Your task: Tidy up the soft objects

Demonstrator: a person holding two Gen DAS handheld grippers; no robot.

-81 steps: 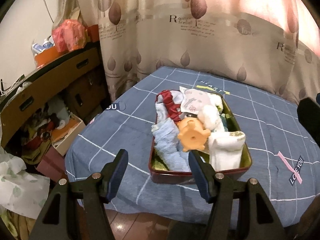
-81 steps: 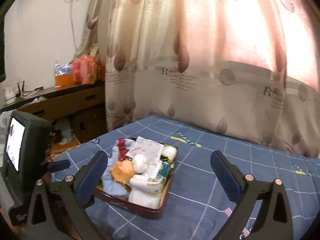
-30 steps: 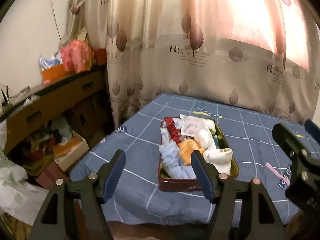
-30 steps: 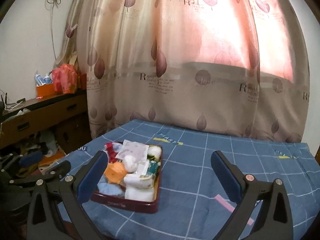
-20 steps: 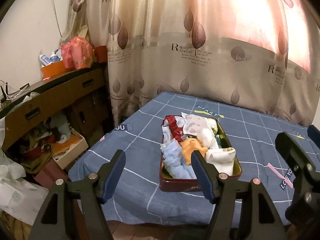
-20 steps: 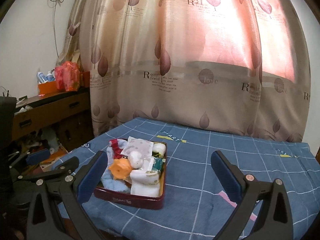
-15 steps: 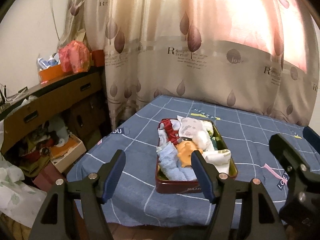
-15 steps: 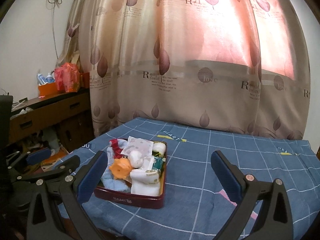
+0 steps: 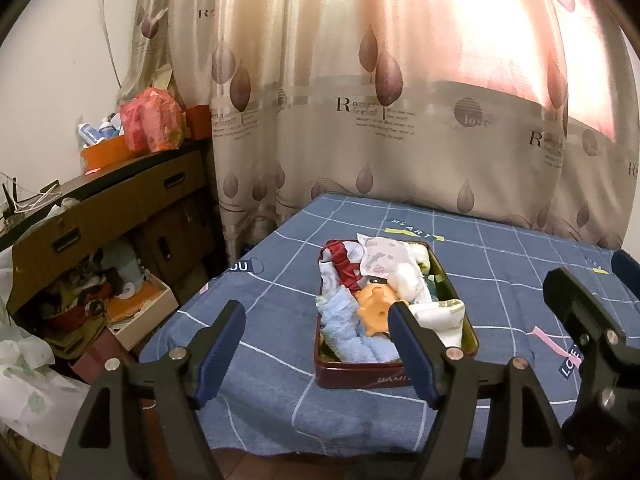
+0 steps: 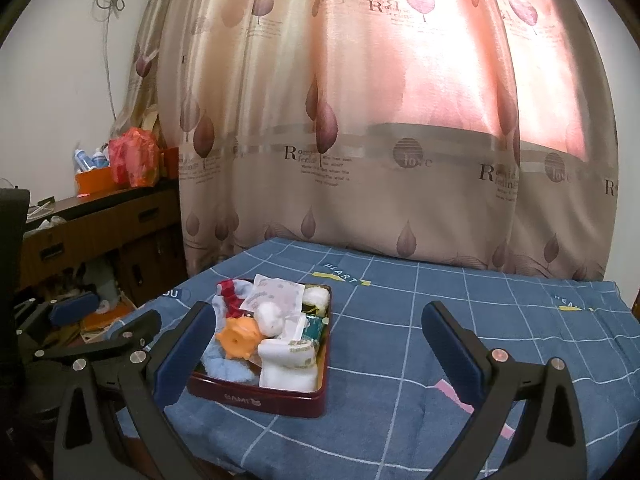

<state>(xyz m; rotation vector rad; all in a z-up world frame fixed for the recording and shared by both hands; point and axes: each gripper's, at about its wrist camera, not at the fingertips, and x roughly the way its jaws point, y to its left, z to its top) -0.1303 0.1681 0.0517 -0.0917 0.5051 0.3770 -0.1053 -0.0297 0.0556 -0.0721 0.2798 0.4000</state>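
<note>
A dark red tin sits on the blue checked bedspread, filled with soft things: a light blue cloth, an orange spiky toy, white socks, a red striped piece and a printed white cloth. My left gripper hovers in front of the tin, jaws opening, nothing between them. My right gripper stands open and empty over the bed, right of the tin. Its frame shows at the right edge of the left wrist view.
The bedspread stretches bare to the right of the tin. A leaf-print curtain hangs behind the bed. At the left stand a brown drawer unit with an orange tub and red bag on top, and open boxes on the floor.
Both grippers drew back from the tin since the earliest frames and now hold steady. The left gripper's jaws stand slightly wider than half a second ago. The tin's contents lie unchanged.
</note>
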